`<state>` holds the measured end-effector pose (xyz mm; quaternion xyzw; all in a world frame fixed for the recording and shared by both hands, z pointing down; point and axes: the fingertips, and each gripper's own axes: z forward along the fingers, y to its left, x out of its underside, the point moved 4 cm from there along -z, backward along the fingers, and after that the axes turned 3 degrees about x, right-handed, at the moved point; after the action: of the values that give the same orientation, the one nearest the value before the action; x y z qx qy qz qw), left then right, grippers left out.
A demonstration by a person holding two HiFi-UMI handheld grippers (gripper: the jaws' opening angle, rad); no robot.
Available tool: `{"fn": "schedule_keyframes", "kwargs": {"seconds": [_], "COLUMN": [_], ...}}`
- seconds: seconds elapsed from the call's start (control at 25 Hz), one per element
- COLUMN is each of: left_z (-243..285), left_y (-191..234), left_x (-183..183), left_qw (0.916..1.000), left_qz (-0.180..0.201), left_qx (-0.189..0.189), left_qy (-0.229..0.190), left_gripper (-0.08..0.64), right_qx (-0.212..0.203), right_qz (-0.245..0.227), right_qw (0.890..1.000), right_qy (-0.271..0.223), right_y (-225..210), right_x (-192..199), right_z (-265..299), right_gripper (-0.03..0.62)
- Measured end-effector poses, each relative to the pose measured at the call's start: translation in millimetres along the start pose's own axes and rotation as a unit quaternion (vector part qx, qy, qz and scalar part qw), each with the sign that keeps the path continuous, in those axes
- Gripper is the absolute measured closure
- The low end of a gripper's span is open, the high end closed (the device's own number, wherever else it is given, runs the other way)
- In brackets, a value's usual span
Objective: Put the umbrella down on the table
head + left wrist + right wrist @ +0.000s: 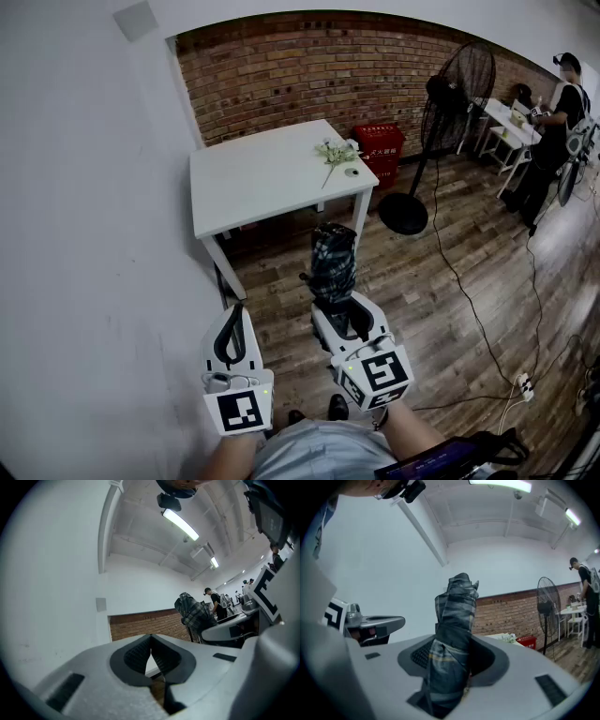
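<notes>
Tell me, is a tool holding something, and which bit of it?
Yes. The right tool grips the folded checked umbrella around its lower part, so the rest sticks out past the jaws. The left tool is shut and holds nothing.

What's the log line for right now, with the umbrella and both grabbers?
right gripper: shut on folded umbrella | left gripper: shut, empty | white table: ahead, umbrella not yet on it

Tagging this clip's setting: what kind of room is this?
Probably an indoor lab or workshop: brick wall, white table, standing fan, and another person working at a far table.
</notes>
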<state>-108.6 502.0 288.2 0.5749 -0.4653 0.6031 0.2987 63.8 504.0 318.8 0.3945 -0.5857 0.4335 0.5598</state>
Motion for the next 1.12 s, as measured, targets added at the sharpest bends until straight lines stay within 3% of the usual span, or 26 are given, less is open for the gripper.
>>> {"fn": "schedule_keyframes", "kwargs": {"seconds": [0.4, 0.8, 1.12], "left_z": [19, 48, 74], "left_y": [-32, -59, -48], "left_x": [7, 4, 21], "left_qw": [0.9999, 0.9993, 0.9984], "left_qz": [0.002, 0.03, 0.023], "left_qx": [0.003, -0.013, -0.032], "left_qy": [0.013, 0.02, 0.04], "left_gripper": [0.554, 0.554, 0.554], "right_qx": [-0.001, -0.02, -0.024], "right_qz": [0.008, -0.001, 0.014], "right_qw": [1.0, 1.0, 1.0], "right_qy": [-0.005, -0.011, 0.01], "right_y": [-35, -78, -100], "right_x": [8, 9, 25], "right_z": [-7, -2, 33], "right_gripper": [0.397, 0.396, 0.396]}}
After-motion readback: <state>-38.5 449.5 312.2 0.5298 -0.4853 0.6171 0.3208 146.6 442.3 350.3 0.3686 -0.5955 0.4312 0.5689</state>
